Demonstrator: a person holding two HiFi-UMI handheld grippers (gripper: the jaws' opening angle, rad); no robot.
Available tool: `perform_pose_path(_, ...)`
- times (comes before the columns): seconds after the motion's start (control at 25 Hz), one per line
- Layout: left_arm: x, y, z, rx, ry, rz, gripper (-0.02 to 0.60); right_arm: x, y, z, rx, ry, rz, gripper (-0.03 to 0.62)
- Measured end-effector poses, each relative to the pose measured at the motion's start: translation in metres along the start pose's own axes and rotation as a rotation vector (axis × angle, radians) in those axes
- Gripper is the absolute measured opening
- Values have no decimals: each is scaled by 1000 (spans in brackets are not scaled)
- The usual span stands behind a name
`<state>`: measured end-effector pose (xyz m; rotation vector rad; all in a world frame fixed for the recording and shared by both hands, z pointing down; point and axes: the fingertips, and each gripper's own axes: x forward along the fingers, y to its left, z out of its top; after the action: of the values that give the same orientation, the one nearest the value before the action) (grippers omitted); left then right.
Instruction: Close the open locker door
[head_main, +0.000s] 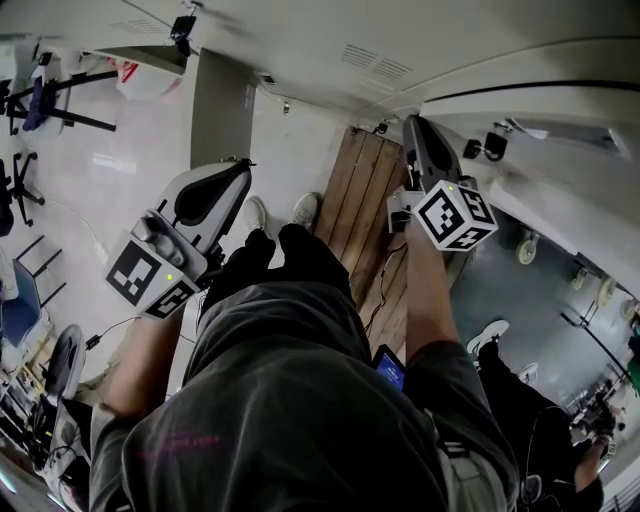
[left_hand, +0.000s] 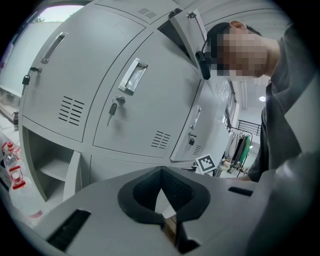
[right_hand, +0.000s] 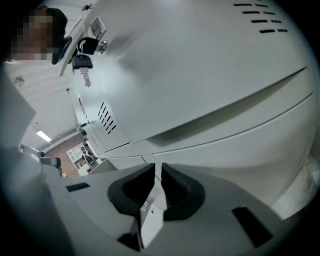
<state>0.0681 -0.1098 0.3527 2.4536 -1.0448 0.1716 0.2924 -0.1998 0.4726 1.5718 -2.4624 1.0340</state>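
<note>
1. Grey top of the person fills the lower half of the head view. Their shoes show at centre, beside a wooden panel.
2. Left gripper sits at lower centre of its own view. Its black pads are clenched with the tips touching, and nothing is between them.
3. Right gripper sits at lower centre of its own view. Its pads are drawn nearly together with only a thin slit between them, and they grasp nothing.
4. Grey lockers fill the left gripper view. The open door is at top centre, swung out beside the person's head and well above the left gripper.
5. Pale locker fronts lie close ahead in the right gripper view, and a key hangs from a lock at upper left.
6. Seen from the head, the right gripper is at upper right against the lockers, and the left gripper is lower at the left.
</note>
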Motion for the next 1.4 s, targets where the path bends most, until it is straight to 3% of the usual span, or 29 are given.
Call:
perform_pose_path(0.48,-41,-6,12,25,-38,-37,14,-32,51,-9,-23,-13,0,51)
perform_pose_path(0.88,-110,-6,8,40,-71,-78,14,-69,119,-26,-52,-58,-22,52)
perform_pose_path(1.4,-204,8,-1,40,-114,-68,14,-93,203,-58,-75,-85,-12,52)
